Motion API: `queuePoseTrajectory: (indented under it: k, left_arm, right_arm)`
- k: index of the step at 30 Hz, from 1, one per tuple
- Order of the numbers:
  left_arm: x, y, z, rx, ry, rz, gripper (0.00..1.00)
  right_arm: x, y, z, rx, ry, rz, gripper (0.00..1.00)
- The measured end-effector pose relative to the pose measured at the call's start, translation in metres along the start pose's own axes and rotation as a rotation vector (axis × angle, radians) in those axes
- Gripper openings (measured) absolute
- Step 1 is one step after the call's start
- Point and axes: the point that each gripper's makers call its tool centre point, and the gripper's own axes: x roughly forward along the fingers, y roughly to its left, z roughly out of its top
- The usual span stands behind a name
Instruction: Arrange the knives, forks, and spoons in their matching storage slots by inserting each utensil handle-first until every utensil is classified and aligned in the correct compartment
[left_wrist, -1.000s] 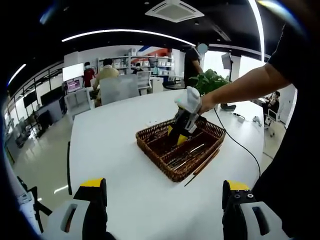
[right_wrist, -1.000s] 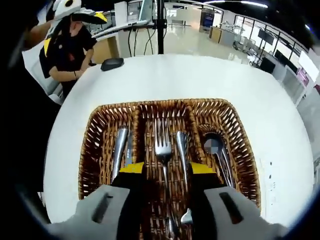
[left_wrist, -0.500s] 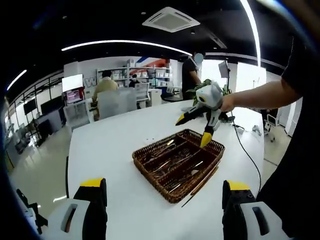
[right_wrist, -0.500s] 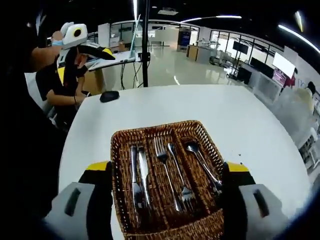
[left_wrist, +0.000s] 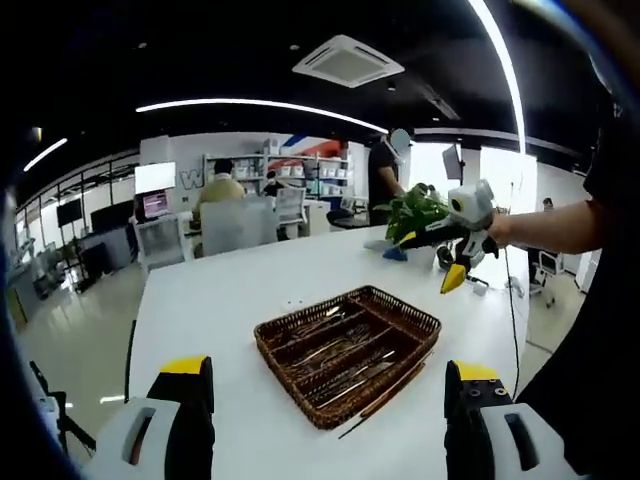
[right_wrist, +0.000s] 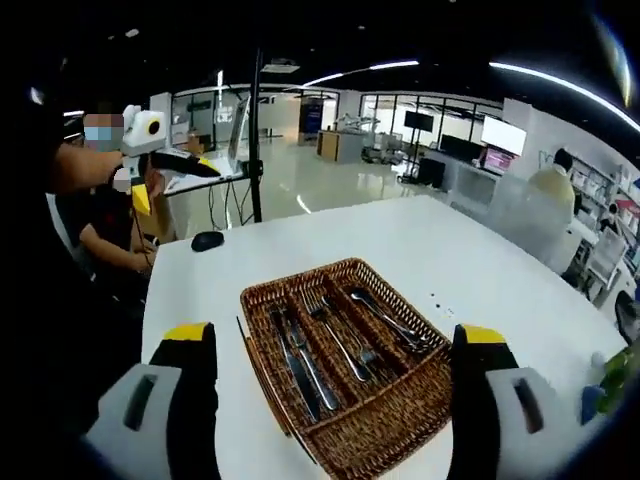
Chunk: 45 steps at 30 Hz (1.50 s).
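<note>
A brown wicker basket (right_wrist: 398, 442) with three long slots lies on the white table. Knives (right_wrist: 297, 366) lie in its left slot, forks (right_wrist: 336, 343) in the middle one and spoons (right_wrist: 386, 321) in the right one. The same basket (left_wrist: 284, 384) appears lower centre in the left gripper view. My right gripper (right_wrist: 336, 418) hangs open and empty, well back from the basket. The left gripper (left_wrist: 327, 410) is open and empty too. A hand holds the right gripper (left_wrist: 428, 262) high beyond the basket's far corner. The left gripper (right_wrist: 166, 160) hangs raised at upper left.
A thin dark stick (right_wrist: 260, 378) lies along the basket's outer side. A black mouse (right_wrist: 207, 240) and a tripod pole (right_wrist: 255, 140) stand near the table's far edge. A green plant (left_wrist: 415, 208) and a blue item (left_wrist: 394, 254) sit at the other end. People sit at desks beyond.
My right gripper has lifted away from the fork slot, pulled back and spread its jaws wide. The left gripper has stayed open.
</note>
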Motion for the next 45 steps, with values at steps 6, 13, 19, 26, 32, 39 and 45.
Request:
queuePoseTrajectory:
  k: [6,13,19,26,32,39,45]
  left_arm:
    - [-0.012,-0.007,-0.006,0.039,0.034,-0.010,1.00]
    - [-0.018,-0.002,0.001,0.040,0.024,-0.017,1.00]
    - [-0.026,0.006,0.004,0.040,0.007,-0.045,1.00]
    - [-0.039,0.011,-0.003,0.057,0.011,-0.084,1.00]
    - [-0.046,0.025,-0.001,0.037,-0.004,-0.064,1.00]
    - [-0.029,0.020,-0.009,0.026,0.001,0.000,1.00]
    - [-0.008,0.008,-0.015,0.049,0.026,0.024,1.00]
  right_arm:
    - [-0.034,0.012,-0.005,0.009,-0.027,-0.028,0.99]
    - [-0.066,0.011,0.003,0.068,-0.069,-0.170,0.99]
    - [-0.076,0.029,-0.001,0.103,-0.037,-0.238,0.99]
    - [-0.084,0.033,-0.005,0.092,-0.014,-0.307,0.99]
    - [-0.081,0.034,-0.013,0.104,-0.007,-0.303,0.99]
    - [-0.091,0.020,-0.021,0.124,-0.004,-0.278,0.99]
    - [-0.093,0.010,-0.033,0.141,-0.013,-0.257,0.99]
